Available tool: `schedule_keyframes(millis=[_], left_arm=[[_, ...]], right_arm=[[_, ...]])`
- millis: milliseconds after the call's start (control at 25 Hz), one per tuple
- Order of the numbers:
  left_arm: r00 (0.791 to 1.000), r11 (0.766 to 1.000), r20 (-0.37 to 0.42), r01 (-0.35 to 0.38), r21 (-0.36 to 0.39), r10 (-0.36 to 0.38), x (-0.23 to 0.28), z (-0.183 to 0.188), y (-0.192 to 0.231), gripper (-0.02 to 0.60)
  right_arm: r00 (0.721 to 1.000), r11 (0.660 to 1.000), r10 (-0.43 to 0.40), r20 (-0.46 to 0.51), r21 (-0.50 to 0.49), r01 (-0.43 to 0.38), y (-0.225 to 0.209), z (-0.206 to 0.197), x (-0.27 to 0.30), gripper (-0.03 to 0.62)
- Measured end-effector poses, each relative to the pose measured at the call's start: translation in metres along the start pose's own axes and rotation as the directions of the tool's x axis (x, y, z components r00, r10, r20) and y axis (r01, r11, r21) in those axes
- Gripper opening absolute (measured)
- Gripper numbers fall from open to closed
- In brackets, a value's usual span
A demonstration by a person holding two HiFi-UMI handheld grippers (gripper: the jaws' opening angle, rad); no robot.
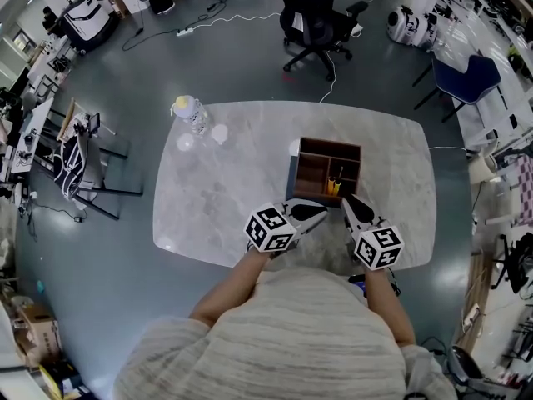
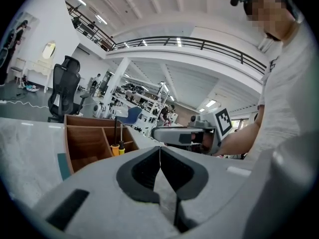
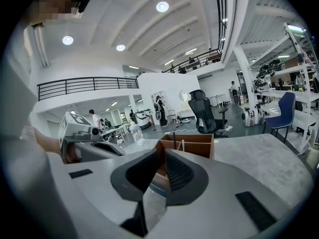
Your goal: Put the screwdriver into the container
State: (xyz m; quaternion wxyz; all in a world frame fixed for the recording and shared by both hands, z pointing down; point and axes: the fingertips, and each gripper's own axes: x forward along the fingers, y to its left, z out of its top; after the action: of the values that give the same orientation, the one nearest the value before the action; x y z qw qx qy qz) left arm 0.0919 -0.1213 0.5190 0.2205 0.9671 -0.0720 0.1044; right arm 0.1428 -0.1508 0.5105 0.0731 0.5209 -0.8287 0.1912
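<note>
The screwdriver (image 1: 332, 187) stands handle-down in the near right compartment of the wooden container (image 1: 310, 172), just beyond both tools' tips. A yellow-handled tool (image 2: 122, 150) stands beside its orange handle. The left gripper (image 1: 312, 212) has its jaws pressed together on nothing, near the container's near left corner. The right gripper (image 1: 354, 207) is likewise closed and empty, at the near right corner. Each carries a cube with black-and-white square markers. A water bottle (image 1: 190, 113) stands at the marble table's (image 1: 225, 190) far left, its label too small to read.
</note>
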Motion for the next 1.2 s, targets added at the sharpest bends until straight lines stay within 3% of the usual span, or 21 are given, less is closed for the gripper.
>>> schedule_keyframes(millis=[640,1200], left_arm=[[0.996,0.997,0.084,-0.034,0.066,0.029,-0.019,0.022,-0.016,0.014],[0.995,0.997,0.092,-0.032,0.076,0.025,-0.018,0.022,-0.019,0.014]], right_arm=[[0.987,0.985,0.161,0.018,-0.057,-0.16,0.05,0.009,-0.019,0.02],[0.988,0.984,0.155,0.006,-0.084,-0.154,0.056,0.004,-0.021,0.011]])
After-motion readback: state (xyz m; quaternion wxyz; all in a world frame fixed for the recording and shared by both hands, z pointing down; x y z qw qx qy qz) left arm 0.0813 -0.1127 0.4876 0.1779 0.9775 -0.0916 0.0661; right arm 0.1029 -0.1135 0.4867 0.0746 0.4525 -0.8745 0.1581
